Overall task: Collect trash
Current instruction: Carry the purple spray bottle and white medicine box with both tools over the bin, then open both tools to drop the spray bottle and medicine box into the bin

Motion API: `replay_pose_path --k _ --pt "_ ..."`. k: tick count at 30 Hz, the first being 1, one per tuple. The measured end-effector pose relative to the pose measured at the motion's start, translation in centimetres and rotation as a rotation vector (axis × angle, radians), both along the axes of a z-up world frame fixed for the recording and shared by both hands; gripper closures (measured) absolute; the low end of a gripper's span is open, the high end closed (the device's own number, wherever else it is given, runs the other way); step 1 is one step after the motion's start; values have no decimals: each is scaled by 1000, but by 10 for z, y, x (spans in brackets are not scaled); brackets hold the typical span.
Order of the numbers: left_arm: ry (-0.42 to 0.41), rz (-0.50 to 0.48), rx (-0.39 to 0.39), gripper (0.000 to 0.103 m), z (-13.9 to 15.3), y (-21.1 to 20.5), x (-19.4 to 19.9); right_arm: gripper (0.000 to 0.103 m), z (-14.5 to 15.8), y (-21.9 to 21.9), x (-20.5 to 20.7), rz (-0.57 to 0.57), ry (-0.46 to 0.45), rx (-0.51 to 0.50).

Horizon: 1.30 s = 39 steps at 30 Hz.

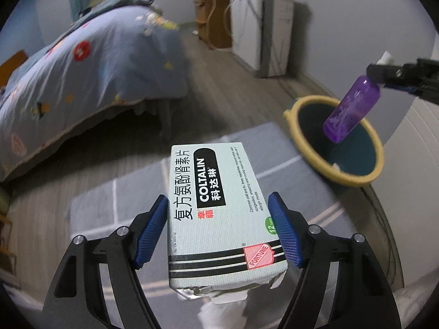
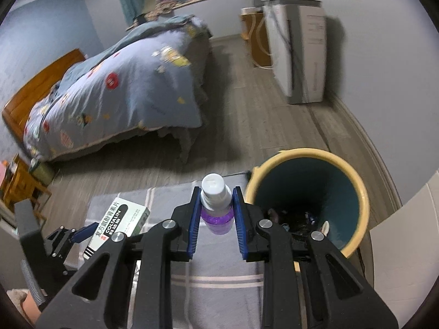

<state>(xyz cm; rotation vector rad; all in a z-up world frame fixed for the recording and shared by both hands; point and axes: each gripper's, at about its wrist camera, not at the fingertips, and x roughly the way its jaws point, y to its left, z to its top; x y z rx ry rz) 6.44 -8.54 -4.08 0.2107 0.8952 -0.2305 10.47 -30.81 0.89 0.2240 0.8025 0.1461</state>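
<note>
My left gripper (image 1: 219,205) is shut on a white Coltalin medicine box (image 1: 219,213), held above a grey rug; the box also shows in the right wrist view (image 2: 120,219). My right gripper (image 2: 215,192) is shut on the neck of a purple bottle (image 2: 218,219) with a white cap. In the left wrist view the bottle (image 1: 352,109) hangs tilted over the near rim of the trash bin (image 1: 290,115). The bin has a yellow rim (image 2: 362,192), a teal inside and some trash at the bottom.
A bed with a blue patterned quilt (image 2: 115,96) fills the left. A white appliance (image 2: 299,54) and a wooden cabinet (image 2: 255,38) stand by the far wall. A grey rug (image 2: 219,274) lies under both grippers. A white panel (image 2: 406,246) is right of the bin.
</note>
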Motion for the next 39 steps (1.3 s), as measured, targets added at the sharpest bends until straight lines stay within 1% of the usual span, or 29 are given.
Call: replay_pose_path --k 5,7,9,14,19,23,29,34,39 --pt "-25 -129 -60 28 17 -43 13 80 -6 -43 6 -85 13 28" --pt "-18 -166 -59 28 17 -59 20 80 -10 -57 10 -120 23 30" --pt "2 -208 -79 28 14 -78 27 80 -16 -75 14 -159 37 34" --pt "0 -280 -51 28 6 -120 42 80 -35 -110 20 -250 74 25" --pt "21 -337 -38 28 -12 -154 53 80 -58 -135 23 -321 132 31" --pt "35 -364 -30 28 -24 -175 61 80 -76 -148 25 -349 180 30" --pt "71 -374 -24 28 -46 -199 66 80 -99 -160 28 -377 247 53" --pt "104 -362 -22 27 -60 -205 73 80 -102 -158 30 -368 256 75" --pt "96 -347 -39 27 -60 -201 76 79 -99 -154 33 -353 243 83"
